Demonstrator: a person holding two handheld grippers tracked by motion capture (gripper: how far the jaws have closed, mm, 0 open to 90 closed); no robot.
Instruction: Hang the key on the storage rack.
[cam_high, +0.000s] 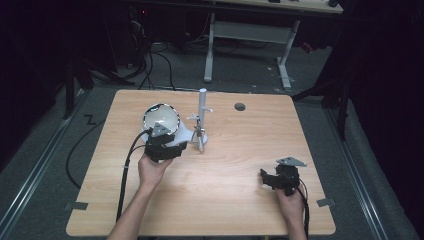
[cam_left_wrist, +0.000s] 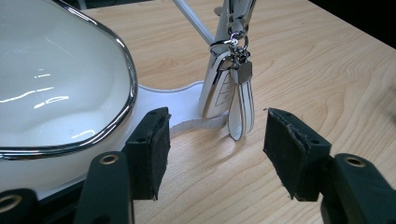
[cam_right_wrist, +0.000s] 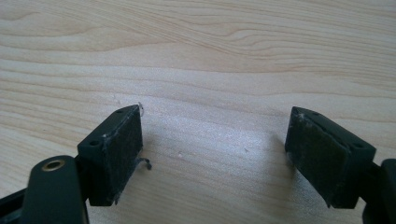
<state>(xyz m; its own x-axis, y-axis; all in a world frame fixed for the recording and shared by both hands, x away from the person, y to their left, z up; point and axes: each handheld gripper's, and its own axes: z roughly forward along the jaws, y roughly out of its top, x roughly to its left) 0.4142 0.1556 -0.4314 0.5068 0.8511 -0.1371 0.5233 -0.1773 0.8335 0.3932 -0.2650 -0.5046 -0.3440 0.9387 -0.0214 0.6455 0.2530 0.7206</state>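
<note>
The left hand-held gripper (cam_left_wrist: 212, 156) is held with its jaws apart and nothing between them; the key fob (cam_left_wrist: 223, 88) hangs just ahead of the gap, clipped by a ring to the stand (cam_high: 202, 117), with its strap (cam_left_wrist: 243, 105) dangling beside it. The bowl (cam_left_wrist: 56, 79) sits close against the outer side of the jaw on the left of the left gripper view, on the stand's white base (cam_left_wrist: 180, 100). The right hand-held gripper (cam_right_wrist: 215, 154) is also open and empty, held low over bare desk (cam_right_wrist: 196, 56), well apart from the stand.

Several risks can be judged from this. If the left hand-held gripper is pushed forward without being centred, the bowl could be nudged by the jaw beside it and shifted or tipped on the base. If the jaws are closed on the strap alone, the fob could swing and the grip could be lost. If the fob is pulled outward rather than lifted off its hook, the light stand could be dragged or toppled, since it is not braced by the right hand-held gripper. The fob's glossy sides could also slip between the pads.
</note>
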